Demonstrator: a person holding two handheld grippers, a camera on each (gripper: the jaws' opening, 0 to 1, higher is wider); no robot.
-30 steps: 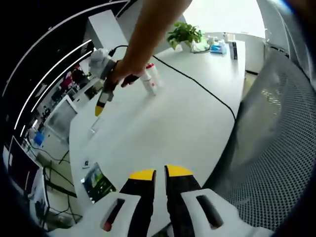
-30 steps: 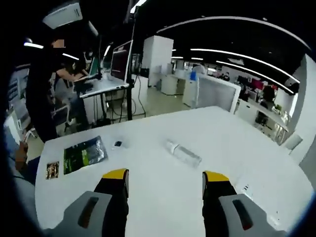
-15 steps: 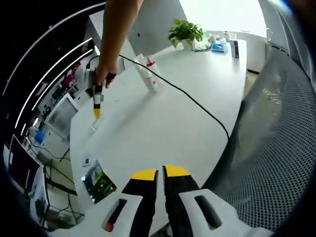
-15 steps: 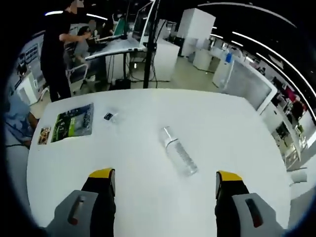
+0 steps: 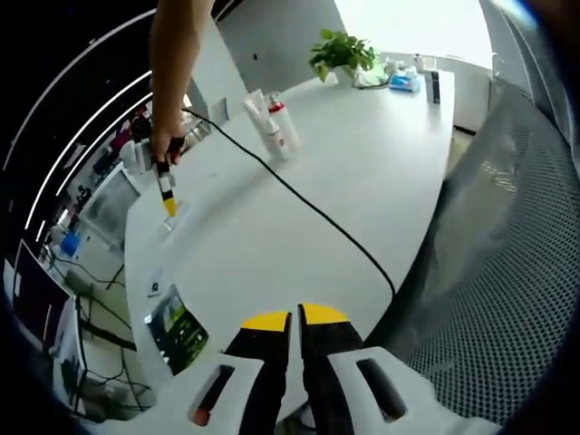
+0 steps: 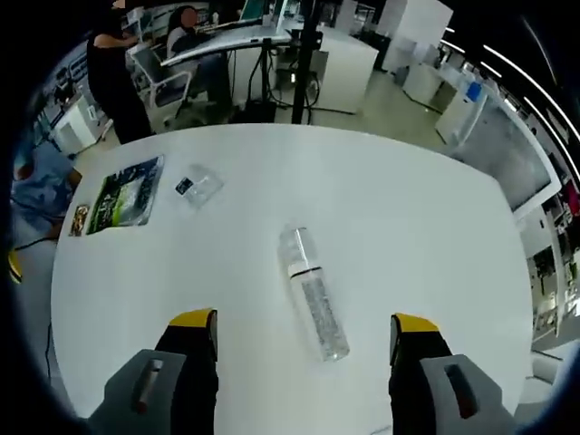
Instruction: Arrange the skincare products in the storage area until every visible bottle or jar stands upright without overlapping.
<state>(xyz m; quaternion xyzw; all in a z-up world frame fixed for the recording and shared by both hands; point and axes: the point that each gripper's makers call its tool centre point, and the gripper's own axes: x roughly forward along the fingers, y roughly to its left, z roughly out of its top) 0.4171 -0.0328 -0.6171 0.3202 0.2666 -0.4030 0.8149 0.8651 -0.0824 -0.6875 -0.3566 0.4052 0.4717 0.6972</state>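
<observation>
A: How far along was it?

B: Barely begun. The clear bottle (image 6: pixel 313 294) lay flat on the table (image 6: pixel 435 236), between the right claw (image 6: pixel 304 328)'s wide-open, empty jaws.

A: And the left claw (image 5: pixel 292 318)?

B: Closed, empty (two bottles (image 5: pixel 272 127) stood far off, labels unreadable).

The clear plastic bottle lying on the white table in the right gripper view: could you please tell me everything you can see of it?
The clear plastic bottle is slim and see-through, with a clear cap at its far end and a thin dark band below that cap. It lies on its side on the white table, slightly aslant, nothing else touching it. It sits ahead of the right gripper, between the lines of its wide-open, yellow-tipped jaws.
</observation>
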